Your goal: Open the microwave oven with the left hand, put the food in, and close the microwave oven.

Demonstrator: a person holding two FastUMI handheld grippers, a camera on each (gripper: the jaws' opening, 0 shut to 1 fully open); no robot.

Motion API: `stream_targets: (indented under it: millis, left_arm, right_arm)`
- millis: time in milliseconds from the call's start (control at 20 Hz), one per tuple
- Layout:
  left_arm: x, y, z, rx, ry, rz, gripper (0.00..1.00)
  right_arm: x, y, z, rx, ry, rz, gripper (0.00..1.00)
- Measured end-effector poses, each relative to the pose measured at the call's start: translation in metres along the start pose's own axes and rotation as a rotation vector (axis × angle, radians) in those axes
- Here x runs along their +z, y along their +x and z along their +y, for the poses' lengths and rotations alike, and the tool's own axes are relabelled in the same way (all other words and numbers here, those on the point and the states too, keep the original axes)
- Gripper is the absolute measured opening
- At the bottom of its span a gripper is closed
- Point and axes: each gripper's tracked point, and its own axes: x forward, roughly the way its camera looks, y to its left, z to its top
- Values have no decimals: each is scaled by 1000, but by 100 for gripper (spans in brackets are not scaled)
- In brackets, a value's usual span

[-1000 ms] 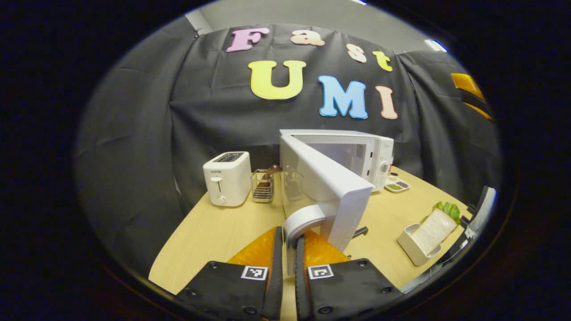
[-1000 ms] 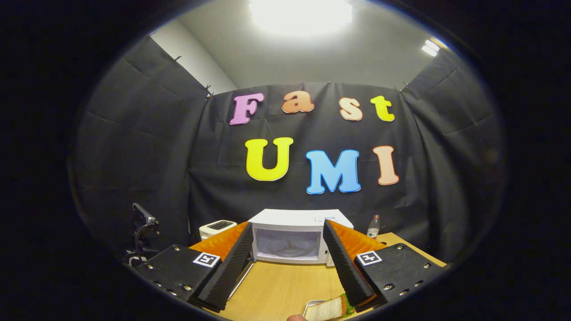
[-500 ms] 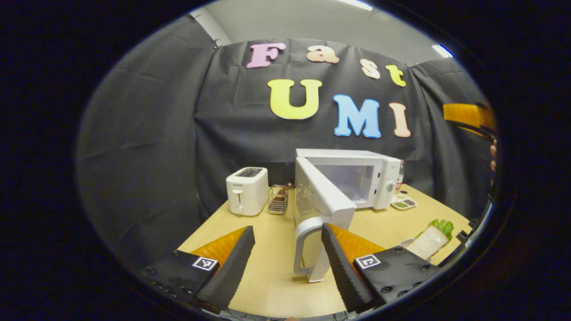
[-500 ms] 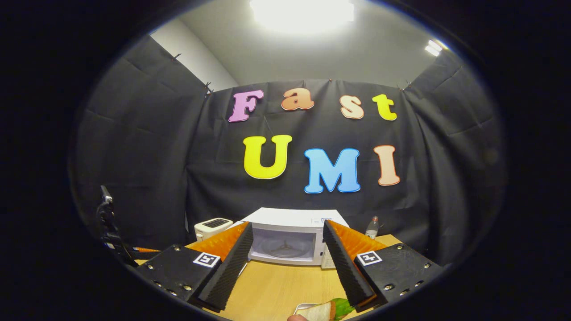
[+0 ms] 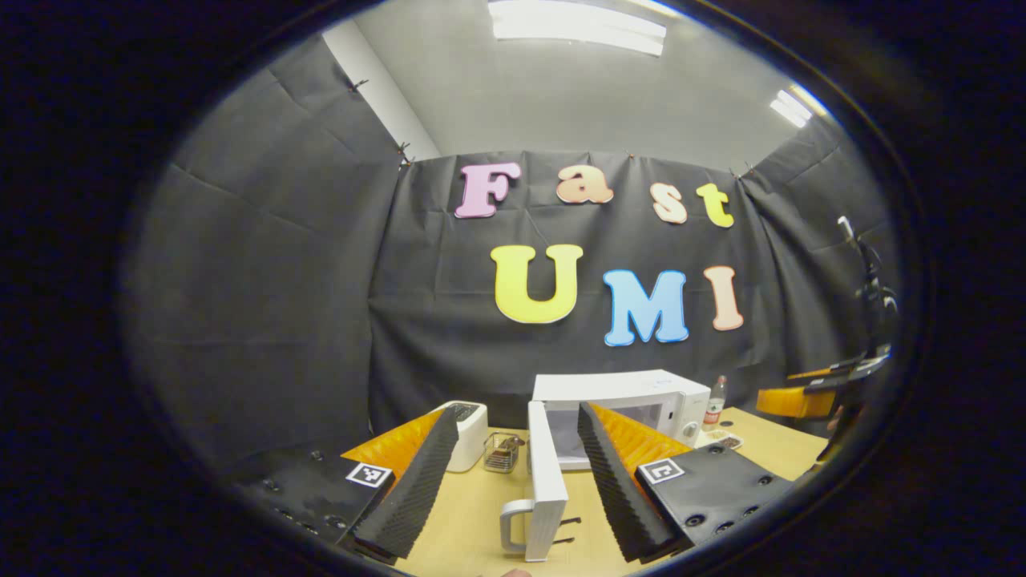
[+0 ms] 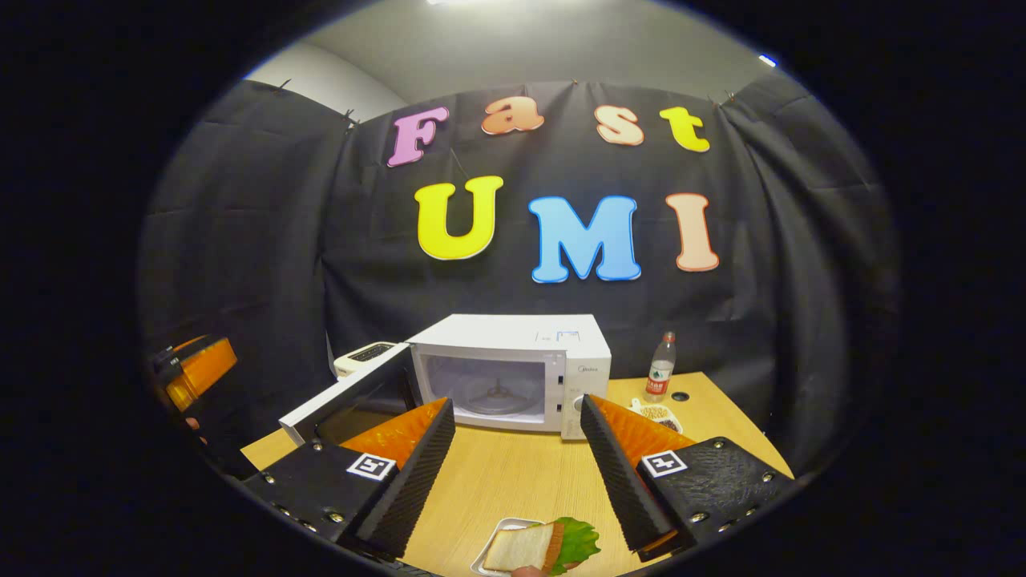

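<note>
Right gripper view: white box microwave oven (image 6: 513,369), door swung open, glass turntable inside; right claw (image 6: 517,449) wide open, empty; small white tray (image 6: 490,558) apparently holding a sandwich with lettuce (image 6: 539,546).

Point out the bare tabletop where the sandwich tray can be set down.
Free: the table between the microwave front and the sandwich tray. Crowded: left, by the open door; right rear, around the bottle and snack dish.

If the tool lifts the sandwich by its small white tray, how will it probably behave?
The sandwich looks soft, so it may squash if pinched directly. It lies loose in the tray with lettuce hanging out, so tilting could slide it off. The shallow tray seems light.
</note>
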Motion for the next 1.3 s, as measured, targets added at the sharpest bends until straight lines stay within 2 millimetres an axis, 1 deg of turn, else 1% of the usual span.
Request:
stream_targets:
  millis: [100,200,350,450,550,650,700,900,1050,1150,1300]
  left_arm:
    - [20,-4,-4,14,-4,-46,97]
    - [27,-7,-9,27,0,-62,94]
    - [35,-11,-16,45,19,-73,94]
    - [36,-13,-20,54,21,-75,94]
    - [32,-14,-23,66,22,-65,94]
    - [28,-14,-25,78,33,-52,94]
    - [27,-14,-27,83,40,-50,94]
    - [30,-16,-34,92,58,-50,94]
    - [28,-19,-38,105,61,-45,94]
    - [29,-21,-41,115,55,-46,94]
    - [30,-22,-43,135,65,-48,96]
  right_arm:
    - [-22,5,-8,21,54,87,97]
    - [-43,10,-20,27,91,171,97]
    - [-79,15,-31,39,129,295,97]
    - [-100,18,-36,44,149,366,96]
    - [-117,19,-40,50,170,426,97]
    - [-140,18,-45,56,177,492,97]
    - [-148,17,-47,60,182,519,97]
    - [-176,13,-44,97,256,618,97]
    - [-194,10,-46,111,317,687,97]
    - [-209,5,-42,129,339,745,97]
    - [-223,-3,-39,157,361,820,98]
